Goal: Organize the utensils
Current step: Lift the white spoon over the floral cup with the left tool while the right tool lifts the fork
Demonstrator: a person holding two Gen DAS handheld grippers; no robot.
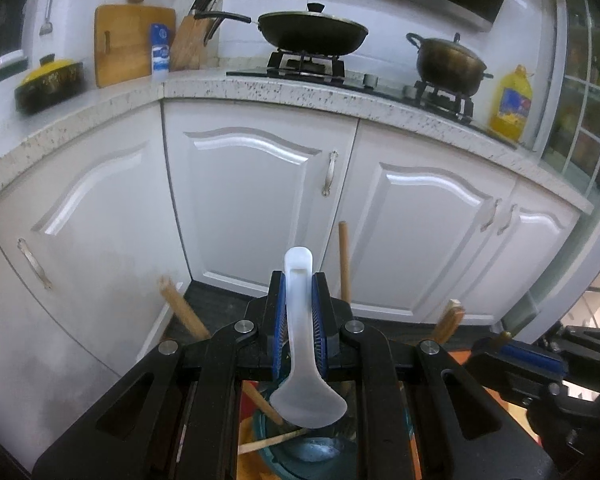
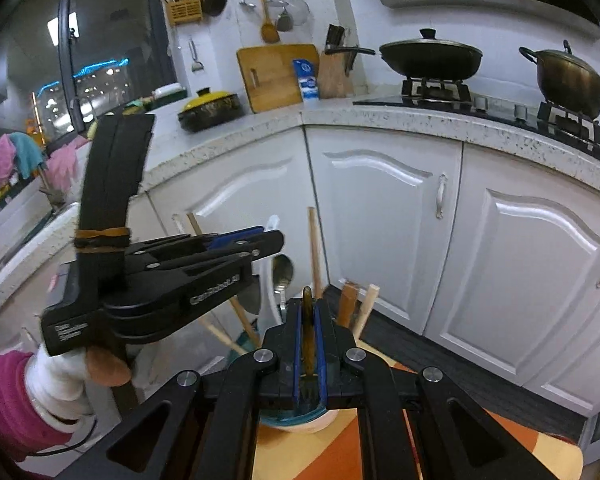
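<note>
White kitchen cabinets and a speckled worktop with a stove fill the background of both wrist views, while the work itself sits low, over a teal-rimmed holder [image 1: 300,452] standing on an orange-patterned desk [image 2: 500,440].

Jaws of the left gripper [image 1: 299,316] are pressed onto the handle of a white plastic spoon [image 1: 299,320]. Its long axis runs straight along the fingers, handle tip at 12 o'clock, bowl at 6 o'clock hanging over the holder's mouth. Wooden utensil handles [image 1: 344,260] lean out of the holder at 10, 1 and 2 o'clock around the spoon.

Jaws of the right gripper [image 2: 308,332] pinch a thin dark amber-coloured utensil [image 2: 307,320], edge-on and upright, its lower end pointing down at the same holder; what kind of utensil it is I cannot tell. From the right view, the left gripper lies at 10 o'clock, with a metal spoon [image 2: 282,272] standing just past it.

Both utensils hang lengthwise above the holder, so each seems to need only a straight drop. By my reading the left one, bowl already at the rim, is nearer.
</note>
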